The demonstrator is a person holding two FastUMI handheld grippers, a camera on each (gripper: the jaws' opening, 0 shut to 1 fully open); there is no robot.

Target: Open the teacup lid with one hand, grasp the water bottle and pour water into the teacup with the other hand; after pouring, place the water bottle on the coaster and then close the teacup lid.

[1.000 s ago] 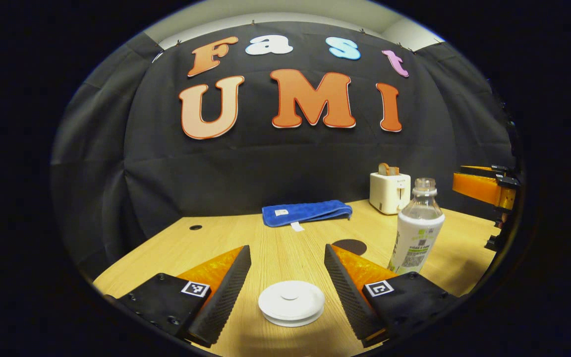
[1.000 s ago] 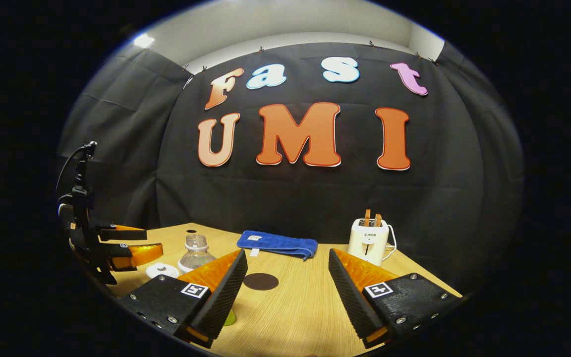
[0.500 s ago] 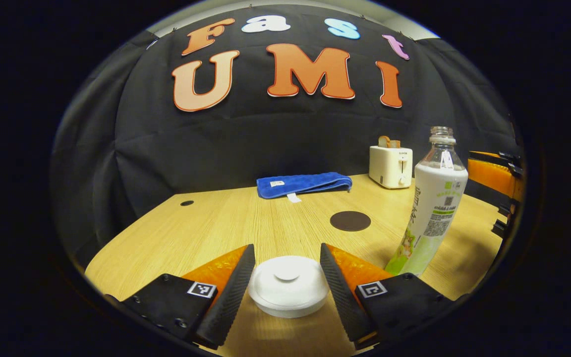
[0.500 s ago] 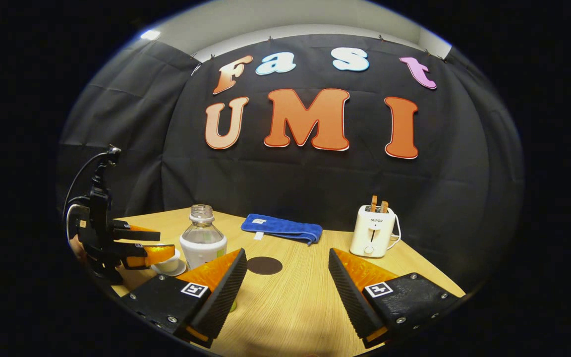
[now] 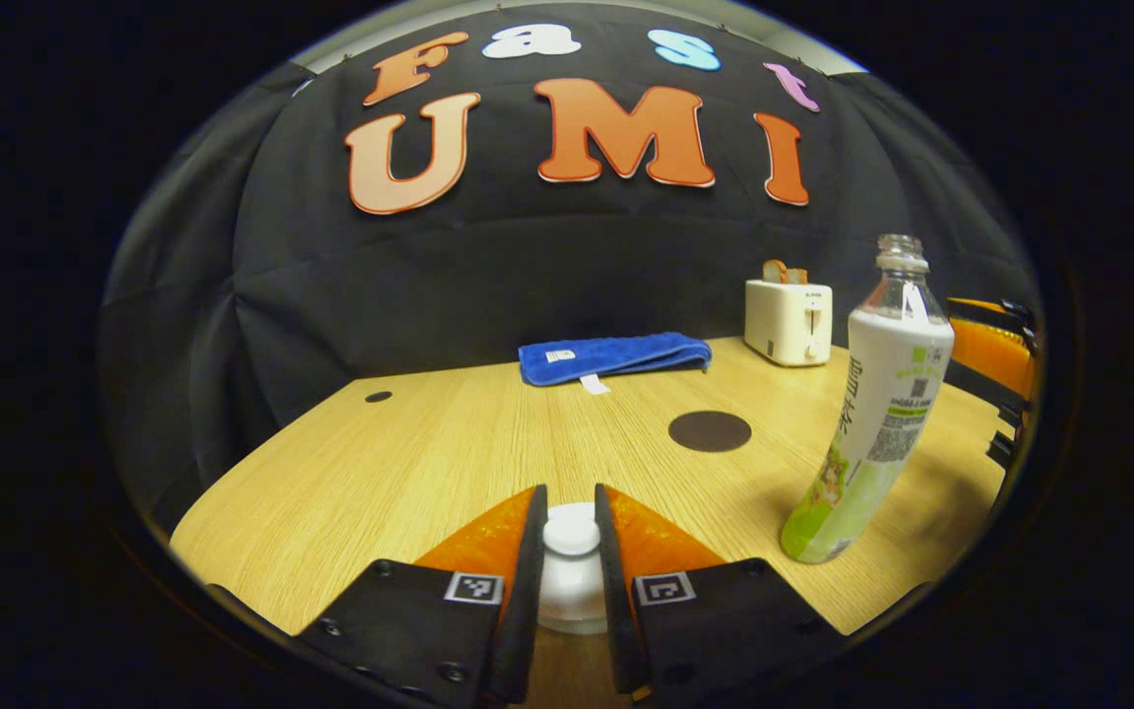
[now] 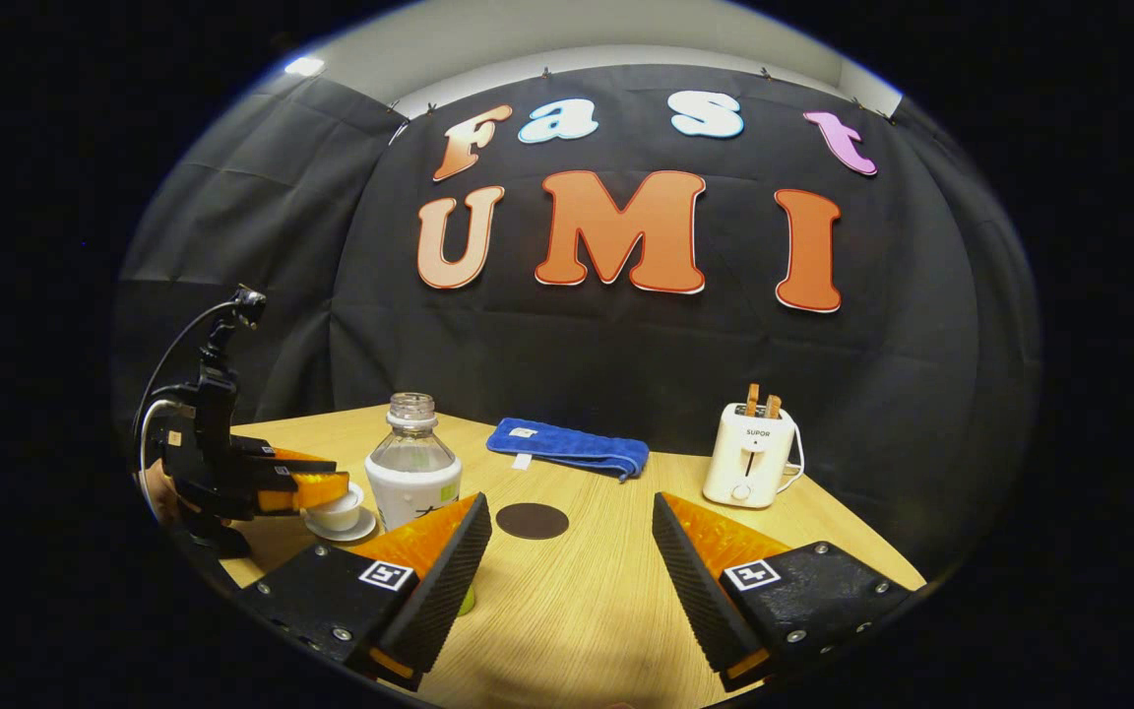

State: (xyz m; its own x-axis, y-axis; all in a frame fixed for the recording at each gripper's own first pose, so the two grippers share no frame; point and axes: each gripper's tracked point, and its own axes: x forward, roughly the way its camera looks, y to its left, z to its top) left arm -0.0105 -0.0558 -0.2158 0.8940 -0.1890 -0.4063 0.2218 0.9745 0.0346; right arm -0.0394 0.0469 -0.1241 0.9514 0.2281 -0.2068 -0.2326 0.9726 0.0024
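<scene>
down low, the left gripper (image 5: 571, 537) has its two fingers pressed in against the knob of the white teacup lid (image 5: 571, 563), jaws nearly together, the lid still seated on the teacup (image 6: 339, 513) (which sits on a saucer at the wooden table's (image 5: 409, 463) near edge). just right of the lid stands the uncapped water bottle (image 5: 872, 414), upright. beyond the bottle, toward the wall, lies the dark round coaster (image 5: 710, 431), with a blue towel (image 5: 614, 356) and a white toaster (image 5: 788, 320) farther back. the right gripper (image 6: 572, 566) hangs near the bottle, jaws spread wide, holding nothing.
</scene>
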